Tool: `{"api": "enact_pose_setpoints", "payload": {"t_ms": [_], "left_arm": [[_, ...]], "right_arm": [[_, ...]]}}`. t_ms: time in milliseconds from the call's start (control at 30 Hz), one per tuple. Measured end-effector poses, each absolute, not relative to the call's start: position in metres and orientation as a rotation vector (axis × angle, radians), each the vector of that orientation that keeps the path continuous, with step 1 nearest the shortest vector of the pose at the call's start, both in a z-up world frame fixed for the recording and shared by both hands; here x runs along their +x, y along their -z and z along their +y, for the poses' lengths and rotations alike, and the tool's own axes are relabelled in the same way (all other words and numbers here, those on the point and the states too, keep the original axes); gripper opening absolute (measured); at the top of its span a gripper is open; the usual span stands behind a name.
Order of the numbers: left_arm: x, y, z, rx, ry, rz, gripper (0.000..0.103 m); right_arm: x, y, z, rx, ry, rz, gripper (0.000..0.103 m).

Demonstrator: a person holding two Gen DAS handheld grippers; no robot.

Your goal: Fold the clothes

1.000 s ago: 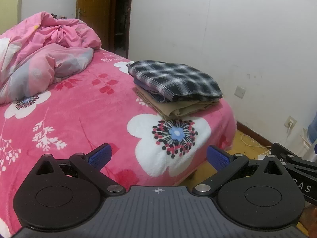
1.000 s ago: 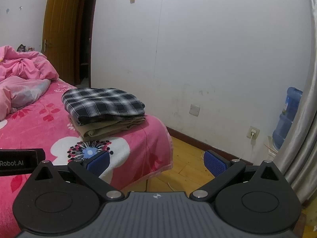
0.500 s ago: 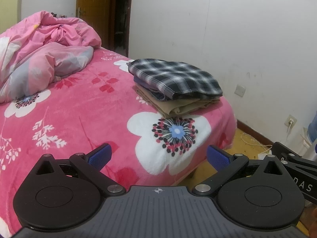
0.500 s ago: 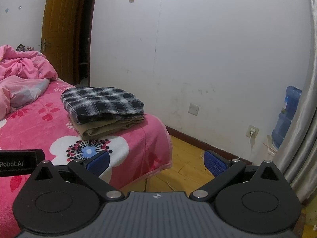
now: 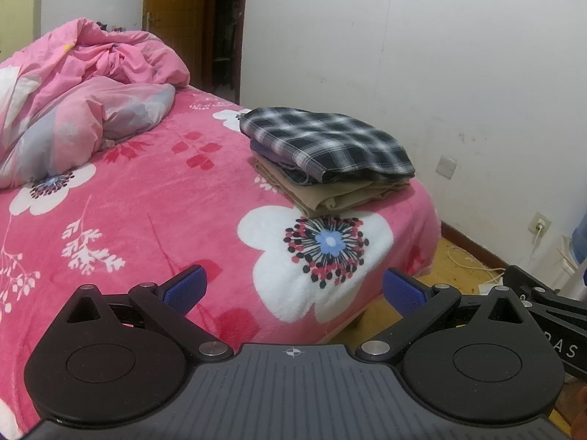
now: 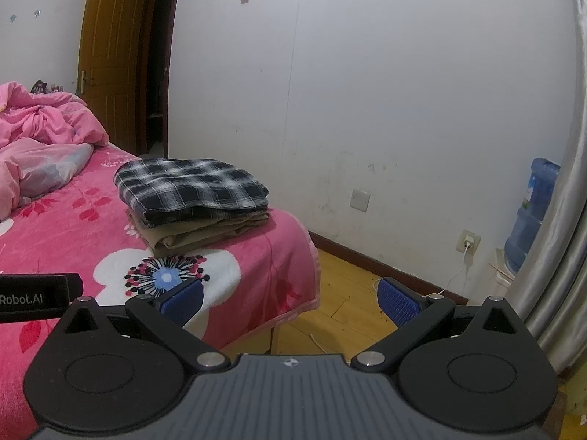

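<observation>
folded clothes (image 5: 326, 161) on bed, beyond spread left gripper (image 5: 292, 289)

Lower left, right wrist view, black bar of the left gripper (image 6: 35, 299): "Robot.AI"
Lower right, left wrist view, black bar of the right gripper (image 5: 561, 346): "AS"

White plastered wall (image 6: 403, 102), scuffed and stained low down, with a switch plate (image 6: 360, 200) and a socket (image 6: 468, 243) holding a plugged-in white cable. Dark skirting board (image 6: 385, 267) along yellow wooden floor (image 6: 341, 304). Brown wooden door (image 6: 110, 62) open beside a dark doorway (image 6: 157, 73). Bed under a pink flowered blanket (image 5: 146, 212), crumpled pink quilt (image 5: 84, 88) heaped at the far end. Blue water bottle (image 6: 532, 216) near a grey curtain (image 6: 561, 249) on the right. Dim, even indoor light
</observation>
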State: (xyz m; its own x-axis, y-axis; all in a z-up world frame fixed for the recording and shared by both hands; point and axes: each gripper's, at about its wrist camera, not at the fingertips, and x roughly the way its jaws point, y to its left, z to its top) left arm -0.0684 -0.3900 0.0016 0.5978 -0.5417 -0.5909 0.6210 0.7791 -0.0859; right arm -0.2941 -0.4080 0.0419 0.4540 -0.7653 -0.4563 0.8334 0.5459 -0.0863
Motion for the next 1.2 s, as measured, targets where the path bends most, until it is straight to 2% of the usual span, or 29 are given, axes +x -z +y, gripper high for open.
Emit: {"api": "enact_pose_setpoints", "payload": {"t_ms": [1200], "left_arm": [[-0.066, -0.0011, -0.3887, 0.141, 0.663, 0.644, 0.103]], "right_arm": [[-0.2877, -0.0401, -0.406, 0.161, 0.981, 0.486, 0.103]]}}
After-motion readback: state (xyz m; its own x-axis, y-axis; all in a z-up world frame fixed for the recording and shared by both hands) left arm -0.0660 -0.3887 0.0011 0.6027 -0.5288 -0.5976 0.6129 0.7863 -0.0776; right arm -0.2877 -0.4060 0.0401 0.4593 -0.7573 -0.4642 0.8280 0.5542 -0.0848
